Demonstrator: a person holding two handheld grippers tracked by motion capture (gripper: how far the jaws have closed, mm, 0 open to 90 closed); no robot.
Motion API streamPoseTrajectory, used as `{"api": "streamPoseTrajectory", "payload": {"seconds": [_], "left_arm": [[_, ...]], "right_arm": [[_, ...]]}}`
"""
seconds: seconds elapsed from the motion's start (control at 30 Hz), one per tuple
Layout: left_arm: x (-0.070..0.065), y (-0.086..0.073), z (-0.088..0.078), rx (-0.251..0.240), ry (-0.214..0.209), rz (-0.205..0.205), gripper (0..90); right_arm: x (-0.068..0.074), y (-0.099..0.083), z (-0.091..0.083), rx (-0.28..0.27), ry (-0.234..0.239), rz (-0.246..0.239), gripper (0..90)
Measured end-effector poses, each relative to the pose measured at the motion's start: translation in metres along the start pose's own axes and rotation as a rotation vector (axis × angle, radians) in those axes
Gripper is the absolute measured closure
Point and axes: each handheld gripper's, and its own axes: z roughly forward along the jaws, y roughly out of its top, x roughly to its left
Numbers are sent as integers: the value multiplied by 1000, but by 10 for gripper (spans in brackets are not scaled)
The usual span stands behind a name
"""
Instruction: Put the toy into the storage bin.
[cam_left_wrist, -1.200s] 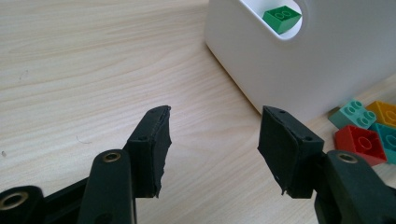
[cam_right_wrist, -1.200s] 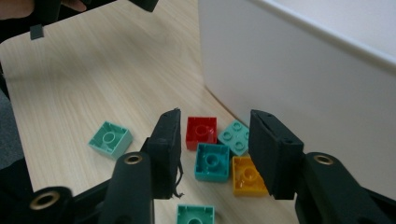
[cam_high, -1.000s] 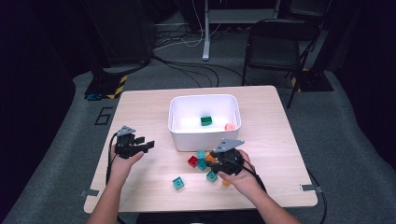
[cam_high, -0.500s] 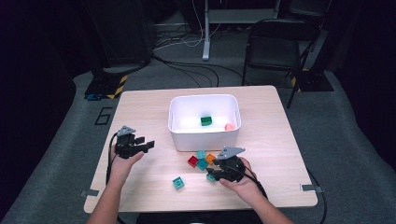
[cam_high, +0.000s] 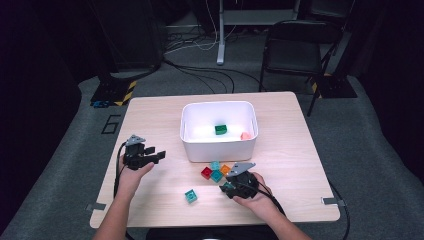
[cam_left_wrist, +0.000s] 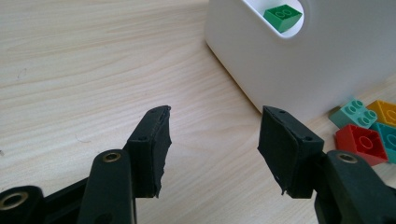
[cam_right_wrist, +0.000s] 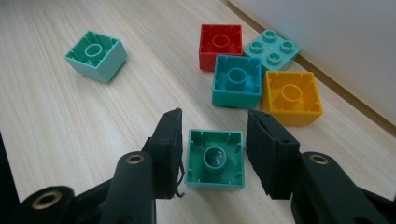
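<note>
My right gripper (cam_right_wrist: 212, 121) is low over the table with its jaws on either side of an upside-down green-teal brick (cam_right_wrist: 215, 158) that lies on the wood. The jaws have just been closing, and thin gaps still show at both pads. In the high view this gripper (cam_high: 229, 189) is near the front edge, just below a cluster of red (cam_high: 206, 172), teal (cam_high: 216, 175), light teal (cam_high: 215, 165) and orange (cam_high: 225, 169) bricks. My left gripper (cam_left_wrist: 215, 119) is open and empty, and in the high view it (cam_high: 159, 156) is left of the white bin (cam_high: 219, 145).
The white bin (cam_left_wrist: 327, 70) holds a green brick (cam_high: 220, 129) and a pink-orange one (cam_high: 245, 135). A loose teal brick (cam_high: 190, 195) lies upside down near the front edge, left of my right gripper. A folding chair (cam_high: 292, 50) and cables are beyond the table.
My right gripper has sunk toward the table and come slightly nearer the person, in front of the brick cluster. The left hand has stayed put.
</note>
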Motion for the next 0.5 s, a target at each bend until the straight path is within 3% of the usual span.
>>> {"api": "streamPoseTrajectory", "payload": {"seconds": [0.5], "left_arm": [[0,0,-1,4,-2,2,429]], "right_arm": [[-1,1,10,47,4,-6,582]]}}
